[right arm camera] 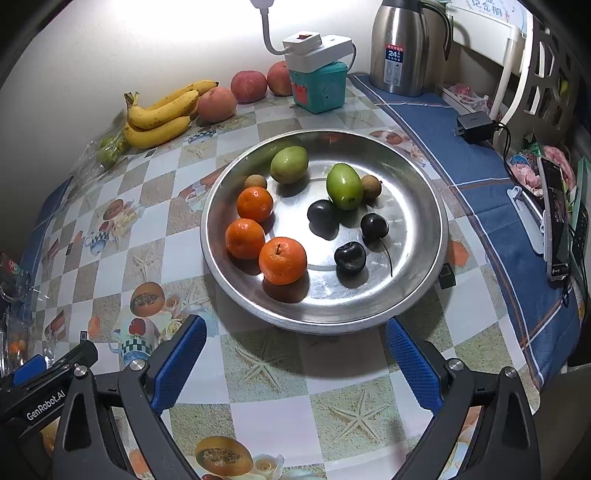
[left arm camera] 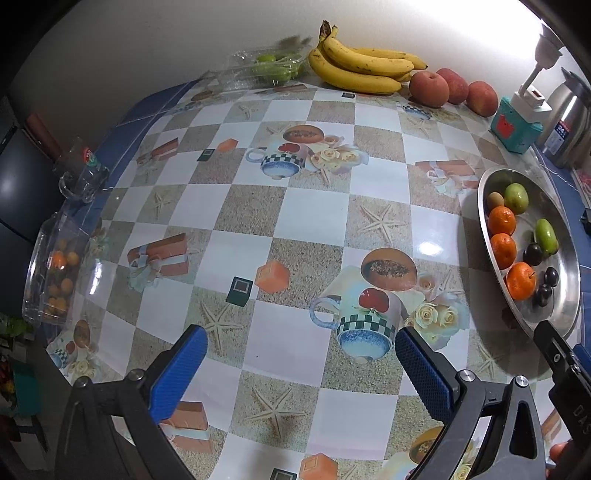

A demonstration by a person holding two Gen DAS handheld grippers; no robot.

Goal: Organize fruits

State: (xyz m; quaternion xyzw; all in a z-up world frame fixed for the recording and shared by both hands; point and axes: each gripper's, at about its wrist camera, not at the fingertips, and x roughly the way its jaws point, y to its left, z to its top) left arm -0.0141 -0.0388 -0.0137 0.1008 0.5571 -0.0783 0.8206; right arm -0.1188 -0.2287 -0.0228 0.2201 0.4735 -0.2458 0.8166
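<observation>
1. The left gripper (left arm camera: pixel 301 354) is hovering with its jaws spread wide and nothing between them, above the patterned surface (left arm camera: pixel 314 206).
2. The right gripper (right arm camera: pixel 295 345) is likewise gaping wide and empty.
3. Just ahead of the right gripper, the metal tray (right arm camera: pixel 424 258) is sitting on the surface, carrying three oranges (right arm camera: pixel 282 260), two green fruits (right arm camera: pixel 344 186) and dark cherries (right arm camera: pixel 350 257).
4. Bananas (right arm camera: pixel 162 112) and apples (right arm camera: pixel 248 86) are lying far ahead-left by the wall.

Obscured and cut-off items
Clear container (left arm camera: pixel 55 273) far left of the tongs: contents indistinct; lamp (right arm camera: pixel 267 26) head beyond them cropped by the frame's top edge.
</observation>
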